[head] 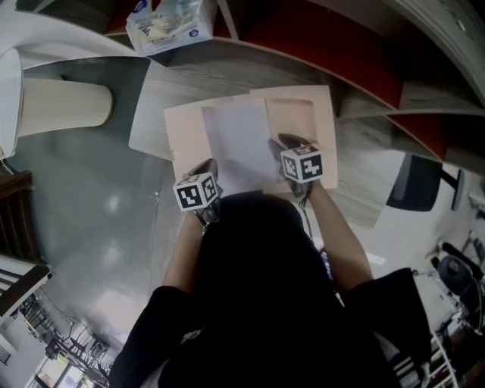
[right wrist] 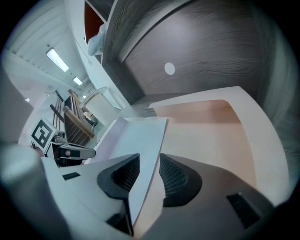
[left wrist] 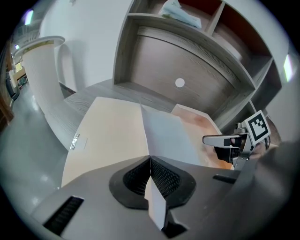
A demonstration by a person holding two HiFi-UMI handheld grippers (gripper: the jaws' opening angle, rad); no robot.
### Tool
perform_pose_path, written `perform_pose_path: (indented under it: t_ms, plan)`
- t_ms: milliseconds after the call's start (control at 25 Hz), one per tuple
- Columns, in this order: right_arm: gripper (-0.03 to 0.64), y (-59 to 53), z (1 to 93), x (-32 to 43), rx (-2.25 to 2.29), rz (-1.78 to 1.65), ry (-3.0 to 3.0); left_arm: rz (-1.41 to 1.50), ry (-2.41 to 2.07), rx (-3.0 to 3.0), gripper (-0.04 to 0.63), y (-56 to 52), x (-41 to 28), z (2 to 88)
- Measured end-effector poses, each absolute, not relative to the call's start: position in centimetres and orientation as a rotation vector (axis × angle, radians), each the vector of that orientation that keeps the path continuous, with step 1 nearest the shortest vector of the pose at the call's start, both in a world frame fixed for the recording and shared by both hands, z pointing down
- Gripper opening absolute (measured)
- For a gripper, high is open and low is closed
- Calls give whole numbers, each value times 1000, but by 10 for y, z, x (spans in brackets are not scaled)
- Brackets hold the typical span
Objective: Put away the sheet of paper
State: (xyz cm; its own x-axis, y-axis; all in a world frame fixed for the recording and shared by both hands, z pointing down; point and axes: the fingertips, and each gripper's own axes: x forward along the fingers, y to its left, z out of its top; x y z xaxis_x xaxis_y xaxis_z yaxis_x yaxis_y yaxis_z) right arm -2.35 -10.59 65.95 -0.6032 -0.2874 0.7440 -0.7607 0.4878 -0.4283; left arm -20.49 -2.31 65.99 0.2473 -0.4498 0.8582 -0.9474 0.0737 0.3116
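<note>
A white sheet of paper (head: 239, 144) lies over an open peach folder (head: 303, 114) on the grey wood table (head: 189, 76). My left gripper (head: 206, 170) is at the sheet's near left corner. In the left gripper view its jaws (left wrist: 150, 161) are shut on the sheet (left wrist: 166, 136), which rises above the folder (left wrist: 112, 131). My right gripper (head: 284, 142) is at the sheet's right edge. In the right gripper view its jaws (right wrist: 149, 164) stand a little apart, with the sheet's edge (right wrist: 136, 140) between them against the left pad and the folder (right wrist: 206, 136) showing behind.
A grey shelf unit with a white round dot (left wrist: 179, 83) on its back board rises behind the table. A pack of tissues (head: 168, 23) sits on a shelf. A white ribbed column (head: 64, 106) stands at the left, and a dark chair (head: 417, 182) at the right.
</note>
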Motion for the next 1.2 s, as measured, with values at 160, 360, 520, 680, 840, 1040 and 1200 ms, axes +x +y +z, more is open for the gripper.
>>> perform_pose_path:
  t_ms: [160,360,520,680,840,1040,1200]
  plan:
    - [102,-101,651,-10,960,1051,-2136,624,-1339,1531,46,-23,-203,664]
    - [37,-92,642,1,1070,1051,-2139,586,-1328,1523,44,-25,-201,667]
    - [32,-87,631,8,1141,1036,-2135,575,-1312,1543,44,-30,-194,670]
    - [32,-73,624,15,1199,1028,-2103,562,-1283,1542,44,-29,-190,674]
    - [32,-57,620,16,1233,994,-2072,538,-1246,1556,44,-32,-187,674]
    - [32,-38,613,10,1262,966,-2038,529,-1211,1578,44,-33,-187,673]
    - [32,-34,609,6,1261,925,-2031,537,-1184,1602,44,-33,-183,673]
